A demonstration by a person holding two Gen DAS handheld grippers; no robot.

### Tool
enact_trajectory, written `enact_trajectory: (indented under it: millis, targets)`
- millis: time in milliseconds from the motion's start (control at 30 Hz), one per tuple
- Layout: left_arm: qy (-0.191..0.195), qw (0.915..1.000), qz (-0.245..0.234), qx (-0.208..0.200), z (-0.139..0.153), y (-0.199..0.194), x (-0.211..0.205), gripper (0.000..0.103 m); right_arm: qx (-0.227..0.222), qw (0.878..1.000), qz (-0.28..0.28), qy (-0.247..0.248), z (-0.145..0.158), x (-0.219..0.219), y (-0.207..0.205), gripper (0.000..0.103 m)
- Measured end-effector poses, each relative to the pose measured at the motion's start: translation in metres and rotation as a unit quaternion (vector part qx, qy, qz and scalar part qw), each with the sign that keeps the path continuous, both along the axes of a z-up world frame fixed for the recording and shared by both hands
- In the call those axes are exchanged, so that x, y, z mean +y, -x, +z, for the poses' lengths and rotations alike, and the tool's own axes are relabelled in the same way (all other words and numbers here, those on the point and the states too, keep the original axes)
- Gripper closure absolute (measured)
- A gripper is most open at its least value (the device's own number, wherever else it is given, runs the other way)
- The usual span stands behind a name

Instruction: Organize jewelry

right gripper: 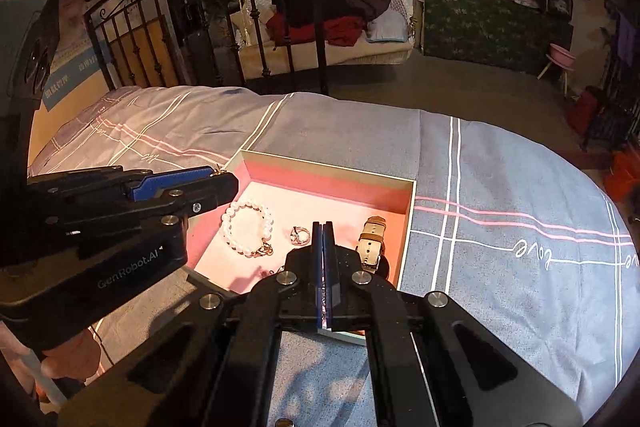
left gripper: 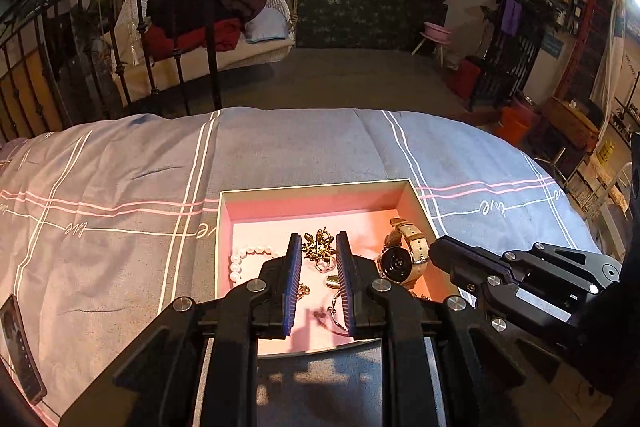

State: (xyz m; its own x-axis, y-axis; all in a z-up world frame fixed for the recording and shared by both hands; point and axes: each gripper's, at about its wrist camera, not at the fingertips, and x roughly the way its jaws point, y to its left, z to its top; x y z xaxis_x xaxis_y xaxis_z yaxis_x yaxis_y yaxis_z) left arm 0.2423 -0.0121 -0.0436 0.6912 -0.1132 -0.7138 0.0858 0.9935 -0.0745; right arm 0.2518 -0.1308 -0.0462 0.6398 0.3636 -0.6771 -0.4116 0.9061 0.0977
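Observation:
A pink-lined open box (left gripper: pixel 312 205) (right gripper: pixel 332 183) lies on the bed. It holds a pearl bracelet (left gripper: pixel 246 257) (right gripper: pixel 248 229), a gold brooch (left gripper: pixel 318 245), a silver ring (right gripper: pixel 300 235) and a watch (left gripper: pixel 400 253) (right gripper: pixel 370 239) with a tan strap. My left gripper (left gripper: pixel 319 243) is open above the box, its fingers either side of the brooch; it also shows in the right wrist view (right gripper: pixel 224 179). My right gripper (right gripper: pixel 323 227) is shut and empty over the box's near part, beside the watch; it also shows in the left wrist view (left gripper: pixel 440 247).
The bed carries a grey-blue cover (left gripper: pixel 280 147) (right gripper: pixel 500 187) with white and pink stripes. A phone (left gripper: pixel 22 347) lies on it at the far left. A black iron bed frame (left gripper: pixel 208 7) (right gripper: pixel 316 7) stands behind.

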Motion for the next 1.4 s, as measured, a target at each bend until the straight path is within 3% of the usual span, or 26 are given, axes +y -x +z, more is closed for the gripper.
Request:
enact_trajectory:
  millis: [933,967,1000,1033,1067,1100,1133,1200,1267,1400]
  targets:
    - [-0.013,0.9998,0.005,0.014,-0.009,-0.013,-0.004,0.085,0.015,1.0,0.01,0.012,-0.014,0.006,-0.009,0.102]
    - [-0.015,0.9997,0.009,0.015,-0.01,-0.014,-0.004,0.075,0.016,1.0,0.009,0.012,-0.014,0.006,-0.009,0.102]
    - [-0.015,0.9997,0.013,0.014,-0.011,-0.014,-0.003,0.054,0.016,1.0,0.009,0.012,-0.014,0.005,-0.009,0.102]
    - [-0.016,0.9996,0.018,0.013,-0.011,-0.014,-0.002,0.04,0.017,1.0,0.009,0.014,-0.015,0.005,-0.008,0.101]
    - [-0.016,0.9995,0.026,0.01,-0.011,-0.013,0.0,0.015,0.023,0.999,0.013,0.019,-0.016,0.006,-0.007,0.101]
    - [-0.015,0.9993,0.033,0.0,-0.009,-0.01,0.003,0.007,0.026,0.999,0.012,0.025,-0.018,0.007,-0.006,0.092]
    - [-0.015,0.9993,0.034,-0.009,-0.008,-0.006,0.004,0.007,0.022,0.999,0.007,0.031,-0.018,0.006,-0.002,0.057]
    - [-0.022,0.9994,0.024,-0.012,-0.006,0.001,0.004,0.007,0.009,0.999,-0.001,0.041,-0.019,0.003,0.009,0.006]
    - [-0.029,0.9993,0.018,-0.016,-0.006,0.011,0.005,0.007,-0.002,0.999,-0.003,0.041,-0.02,-0.003,0.023,0.006]
    - [-0.013,0.9999,0.008,-0.003,-0.016,0.041,0.01,0.007,0.026,0.999,-0.011,0.027,-0.031,-0.021,0.047,0.006]
